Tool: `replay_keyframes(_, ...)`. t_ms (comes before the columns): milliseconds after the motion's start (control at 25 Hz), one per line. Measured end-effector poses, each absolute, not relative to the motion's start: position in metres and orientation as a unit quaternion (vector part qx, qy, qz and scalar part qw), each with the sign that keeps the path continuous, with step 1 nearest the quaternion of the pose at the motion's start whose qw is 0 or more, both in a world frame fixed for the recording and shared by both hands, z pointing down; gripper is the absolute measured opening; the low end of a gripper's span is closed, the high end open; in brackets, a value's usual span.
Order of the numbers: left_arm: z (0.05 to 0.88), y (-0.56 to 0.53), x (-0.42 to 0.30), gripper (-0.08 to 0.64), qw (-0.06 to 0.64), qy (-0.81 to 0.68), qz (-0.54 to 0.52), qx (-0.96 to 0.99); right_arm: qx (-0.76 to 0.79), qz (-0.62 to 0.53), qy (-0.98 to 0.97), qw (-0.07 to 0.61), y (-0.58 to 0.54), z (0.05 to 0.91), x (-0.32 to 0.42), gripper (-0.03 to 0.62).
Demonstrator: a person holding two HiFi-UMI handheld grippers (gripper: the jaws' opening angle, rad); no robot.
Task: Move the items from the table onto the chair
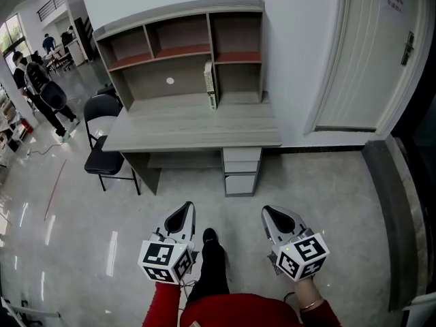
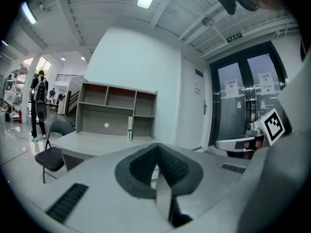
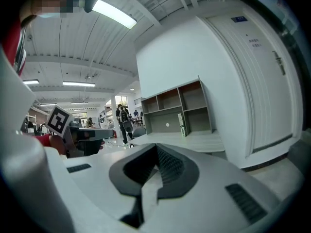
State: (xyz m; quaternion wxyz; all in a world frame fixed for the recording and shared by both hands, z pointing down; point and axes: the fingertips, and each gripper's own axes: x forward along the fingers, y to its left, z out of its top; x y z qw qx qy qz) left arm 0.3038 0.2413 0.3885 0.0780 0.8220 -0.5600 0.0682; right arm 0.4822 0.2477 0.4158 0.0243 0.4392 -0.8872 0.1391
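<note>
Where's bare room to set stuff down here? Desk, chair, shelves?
Chair: the seat looks bare and open from the front, but its right side sits close to the desk's left end. Desk: bare all over except for the upright box at the back, right of middle. Shelves: the cubbies look empty. Nowhere is crowded.

- Left gripper [image 1: 182, 208] sits at 7 o'clock in the head view, pointing toward 12, jaws together and empty.
- Right gripper [image 1: 271, 213] at 5 o'clock, likewise closed.
</note>
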Motion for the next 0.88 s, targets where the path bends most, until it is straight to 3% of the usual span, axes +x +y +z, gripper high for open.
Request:
replay_keyframes(520,0.379,-0.083,0.249,0.008,0.072,-0.515,0.094,0.849,0.461,0.126,-0.878,0.032,-0.076,0.396,0.384,0.009)
replay_keyframes(880,0.393,-0.211,0.260,0.009,0.095,-0.518,0.105,0.844,0.458,0.123,-0.879,0.053,-0.187,0.392,0.373,0.009)
